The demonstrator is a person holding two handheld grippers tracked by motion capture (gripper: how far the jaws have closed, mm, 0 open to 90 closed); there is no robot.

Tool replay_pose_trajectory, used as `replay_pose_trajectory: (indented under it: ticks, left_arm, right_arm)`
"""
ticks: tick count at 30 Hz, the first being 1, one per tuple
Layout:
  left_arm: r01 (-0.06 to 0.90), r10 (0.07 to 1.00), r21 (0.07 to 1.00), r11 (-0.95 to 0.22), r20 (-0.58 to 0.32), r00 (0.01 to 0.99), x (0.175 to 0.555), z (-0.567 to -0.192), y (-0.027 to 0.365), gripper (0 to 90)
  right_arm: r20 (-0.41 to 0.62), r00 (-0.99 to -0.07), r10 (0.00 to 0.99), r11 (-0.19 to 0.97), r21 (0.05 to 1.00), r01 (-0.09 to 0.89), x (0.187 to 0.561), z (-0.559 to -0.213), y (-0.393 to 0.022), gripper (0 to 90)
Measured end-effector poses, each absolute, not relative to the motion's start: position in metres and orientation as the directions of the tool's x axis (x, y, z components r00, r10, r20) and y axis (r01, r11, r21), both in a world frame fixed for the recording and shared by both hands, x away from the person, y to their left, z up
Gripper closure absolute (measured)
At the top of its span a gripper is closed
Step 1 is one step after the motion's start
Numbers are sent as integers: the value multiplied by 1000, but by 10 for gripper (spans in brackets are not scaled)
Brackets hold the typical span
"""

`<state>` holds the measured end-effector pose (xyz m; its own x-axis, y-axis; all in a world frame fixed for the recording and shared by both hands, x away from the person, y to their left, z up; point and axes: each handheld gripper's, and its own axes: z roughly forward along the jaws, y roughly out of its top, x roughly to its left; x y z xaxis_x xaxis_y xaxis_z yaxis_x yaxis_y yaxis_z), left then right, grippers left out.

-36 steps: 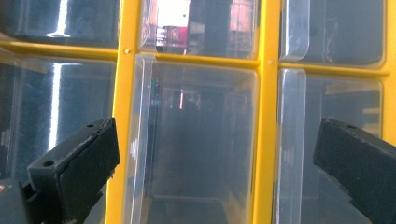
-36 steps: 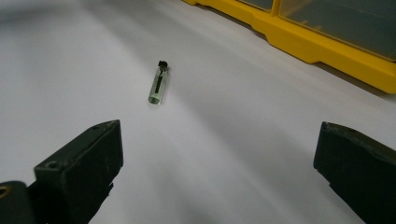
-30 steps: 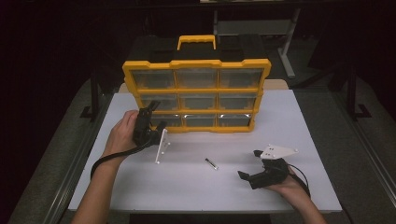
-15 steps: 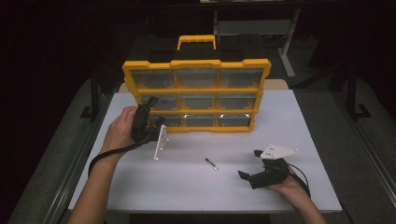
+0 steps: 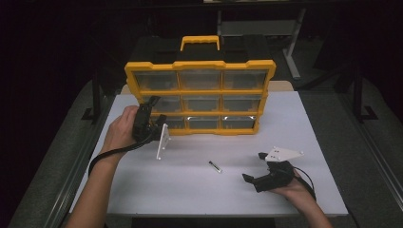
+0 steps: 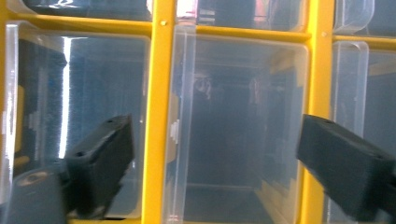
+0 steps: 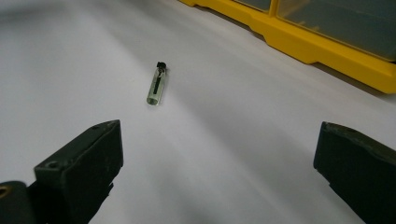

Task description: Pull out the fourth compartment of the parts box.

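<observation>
A yellow organizer (image 5: 199, 91) with clear drawers stands upright at the back of the white table. My left gripper (image 5: 157, 109) is right up against its lower left drawers. Its jaws have just been closing a little and still stand open. In the left gripper view, the left gripper (image 6: 215, 130) has a clear drawer front (image 6: 238, 130) and a yellow divider (image 6: 156, 116) between its jaws, with no pad pressing on them. A small clear vial (image 5: 215, 166) with a black cap lies on the table. My right gripper (image 5: 253, 167) rests open to the right of the vial (image 7: 157, 86), the right gripper (image 7: 219, 130) pointing toward it.
The white tabletop (image 5: 199, 194) has bare room in front of the organizer. The organizer's yellow base (image 7: 327, 46) runs along the far side in the right gripper view. Dark floor and table legs lie beyond the table's edges.
My left gripper has edged slightly closer to the organizer's left drawers. The right gripper and the vial have not moved.
</observation>
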<state>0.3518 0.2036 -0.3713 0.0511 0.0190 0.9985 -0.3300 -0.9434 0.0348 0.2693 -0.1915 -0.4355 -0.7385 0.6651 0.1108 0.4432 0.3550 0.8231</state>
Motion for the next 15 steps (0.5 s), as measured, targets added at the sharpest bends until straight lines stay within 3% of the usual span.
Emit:
replay_pose_trajectory:
  ticks: [15]
  left_arm:
    - [-334, 10, 21, -942, 999, 33, 352, -367, 203, 232]
  right_arm:
    - [110, -739, 664, 356, 823, 442, 269, -436, -191, 9]
